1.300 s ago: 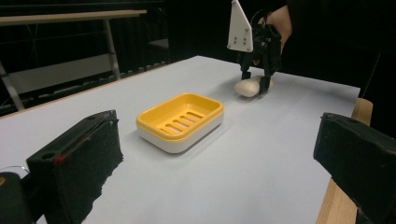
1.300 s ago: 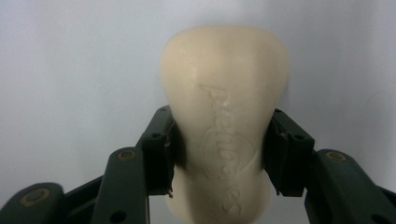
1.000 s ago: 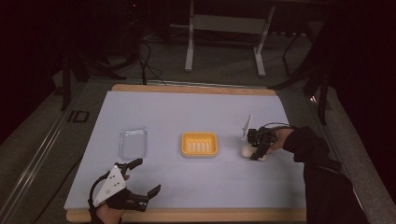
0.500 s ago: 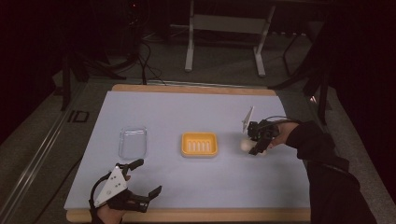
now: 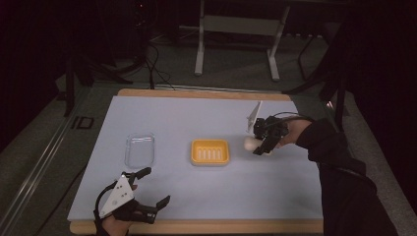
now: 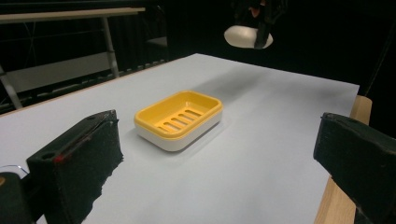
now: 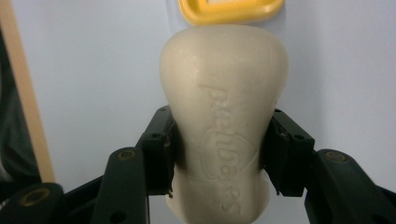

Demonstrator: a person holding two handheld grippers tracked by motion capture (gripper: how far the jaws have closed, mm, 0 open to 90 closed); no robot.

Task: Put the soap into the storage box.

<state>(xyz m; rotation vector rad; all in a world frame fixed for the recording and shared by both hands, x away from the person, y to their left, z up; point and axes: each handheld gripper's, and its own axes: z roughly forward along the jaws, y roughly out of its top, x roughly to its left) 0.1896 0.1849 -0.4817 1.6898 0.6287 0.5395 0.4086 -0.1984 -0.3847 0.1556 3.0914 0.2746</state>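
Pale blue table (image 5: 196, 118) in dark room: right gripper (image 5: 259, 143) clamps soap (image 5: 252, 143), three o'clock of yellow dish (image 5: 210, 152); left gripper (image 5: 153, 189) gapes empty.

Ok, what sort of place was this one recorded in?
Probably a lab or studio recording station, not a home: a bare table with a pale sheet over it, dark surroundings, cables and a metal stand on the floor behind. Props: yellow soap dish, soap bar.
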